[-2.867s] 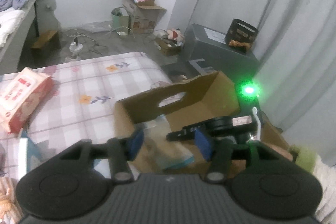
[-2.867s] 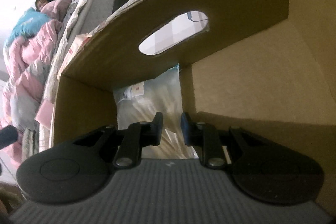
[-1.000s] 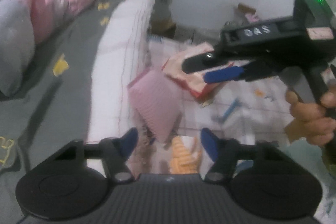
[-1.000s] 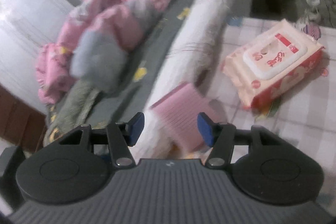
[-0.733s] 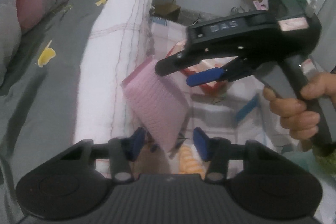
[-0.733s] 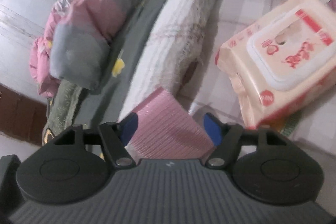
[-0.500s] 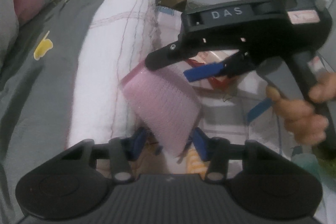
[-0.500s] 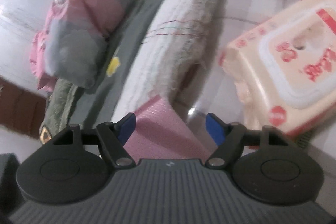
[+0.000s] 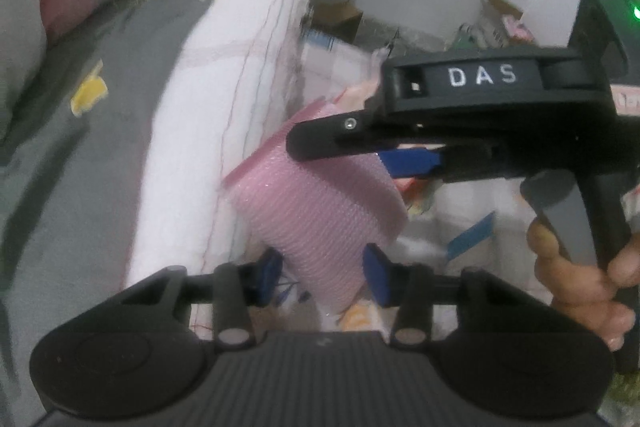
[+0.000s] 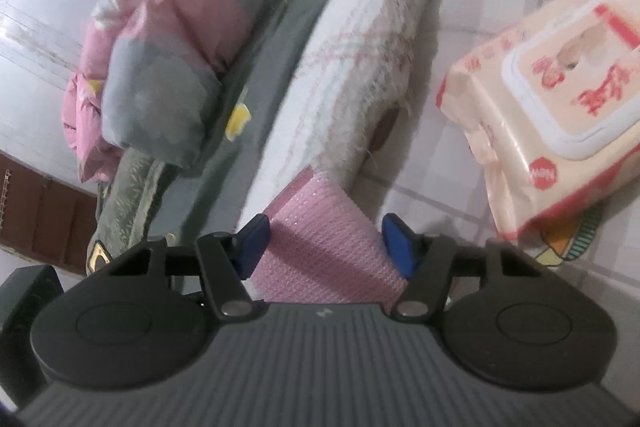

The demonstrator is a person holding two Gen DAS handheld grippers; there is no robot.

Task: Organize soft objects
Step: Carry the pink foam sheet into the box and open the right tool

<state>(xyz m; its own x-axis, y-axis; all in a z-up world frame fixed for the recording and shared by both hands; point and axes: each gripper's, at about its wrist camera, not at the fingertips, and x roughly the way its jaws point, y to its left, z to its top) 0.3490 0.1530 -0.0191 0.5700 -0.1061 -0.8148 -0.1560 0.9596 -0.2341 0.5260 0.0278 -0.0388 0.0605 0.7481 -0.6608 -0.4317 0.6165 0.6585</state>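
Pink pad: getting both grips on before the lift

Pink pad [image 9: 320, 211], a soft ribbed piece, stands tilted on edge against the side of the white mattress [image 9: 224, 99], at the edge of the checked cloth [image 10: 448, 163]. It sits between the fingers of both my tools. My left hand-held gripper [image 9: 324, 273] has its jaws about a third open and closing, with the pad's lower end between the blue pads; I see a slight gap on the right side, so I judge it not yet pinched. My right hand-held gripper [image 10: 328, 241] is about half open and closing too, with the pad's upper part between its fingers, the left one about touching and the right one just clear.

To do this well, I would finish both closures gently, since the pad will likely buckle if squeezed hard. I would keep the two grips apart so the piece stays flat, and lift it away from the mattress without dragging the wipes pack [image 10: 552, 115] lying near.
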